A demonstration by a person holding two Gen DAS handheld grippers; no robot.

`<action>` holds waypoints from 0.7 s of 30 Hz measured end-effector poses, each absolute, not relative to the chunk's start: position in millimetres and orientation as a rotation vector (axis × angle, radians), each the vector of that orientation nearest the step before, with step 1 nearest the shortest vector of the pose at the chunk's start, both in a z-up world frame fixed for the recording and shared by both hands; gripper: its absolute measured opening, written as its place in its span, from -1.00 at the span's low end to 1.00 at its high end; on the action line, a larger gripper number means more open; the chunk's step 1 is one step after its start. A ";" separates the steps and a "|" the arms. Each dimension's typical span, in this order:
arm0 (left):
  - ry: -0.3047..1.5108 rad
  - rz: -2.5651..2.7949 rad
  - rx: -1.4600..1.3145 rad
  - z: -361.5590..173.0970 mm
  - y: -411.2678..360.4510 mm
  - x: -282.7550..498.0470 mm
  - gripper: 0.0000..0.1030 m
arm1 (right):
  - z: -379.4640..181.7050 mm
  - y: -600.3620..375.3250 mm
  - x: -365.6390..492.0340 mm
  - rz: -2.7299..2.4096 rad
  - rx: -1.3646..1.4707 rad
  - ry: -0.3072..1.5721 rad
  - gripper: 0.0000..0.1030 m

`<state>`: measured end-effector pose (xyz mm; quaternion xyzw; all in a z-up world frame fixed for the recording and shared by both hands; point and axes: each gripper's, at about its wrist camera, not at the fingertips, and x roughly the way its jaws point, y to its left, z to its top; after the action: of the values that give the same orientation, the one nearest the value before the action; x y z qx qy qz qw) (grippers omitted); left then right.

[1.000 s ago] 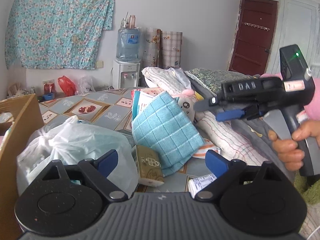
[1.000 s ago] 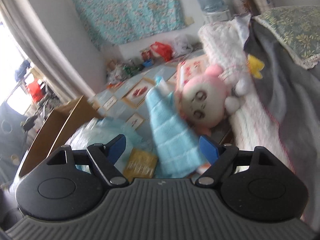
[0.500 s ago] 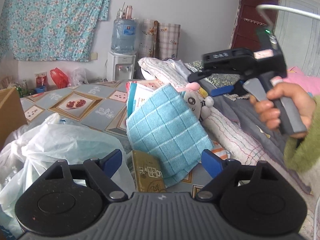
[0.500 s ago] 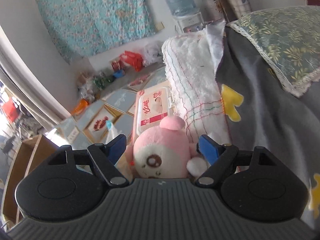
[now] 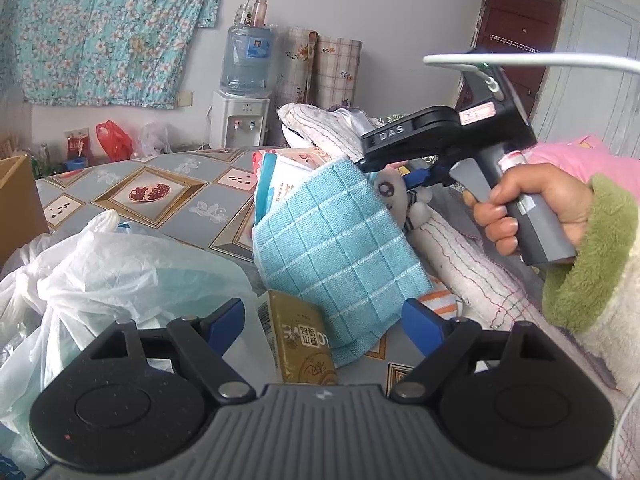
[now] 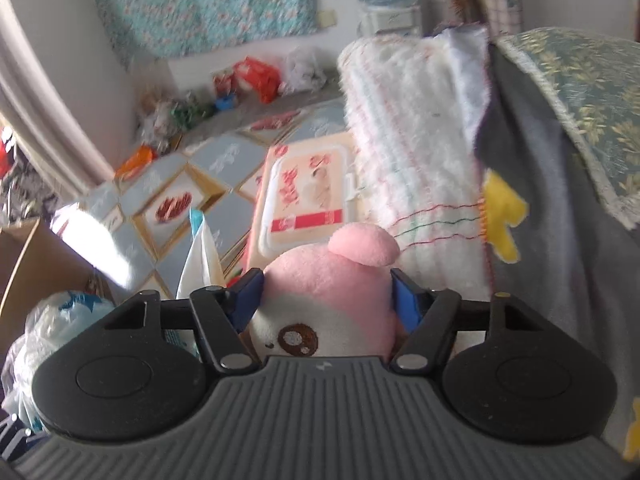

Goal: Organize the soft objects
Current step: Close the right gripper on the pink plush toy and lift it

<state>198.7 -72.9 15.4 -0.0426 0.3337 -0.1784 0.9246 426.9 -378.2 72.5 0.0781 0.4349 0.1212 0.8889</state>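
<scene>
Closing in on the pink-and-white plush toy (image 6: 326,300), the right gripper (image 6: 326,300) has its blue fingers (image 6: 404,300) set on both sides of the stuffed head, pressing or nearly pressing its cheeks; I judge the grip begun, though how firm it is cannot be told. The toy lies against the white quilted blanket roll (image 6: 412,136) on the bed, just beside a wet-wipes pack with red print (image 6: 308,200).

Light and squashy, the plush should give under pressure, so the round head looks the surest hold; the small ear would likely slip.

The left gripper (image 5: 323,320) hangs with its fingers spread wide and nothing between them, above a blue checked cloth (image 5: 340,240) and a gold carton with Chinese characters (image 5: 300,344). "DAS" reads on the right gripper's body.
</scene>
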 end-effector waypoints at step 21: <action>0.673 -0.505 -0.150 45.4 -54.0 113.4 0.74 | 146.4 -416.9 231.2 0.510 0.574 0.704 0.29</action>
<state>113.4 -54.0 45.4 -0.0729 0.3263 -0.2448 0.9101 231.2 -416.9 146.4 0.2743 0.3365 0.2438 0.8673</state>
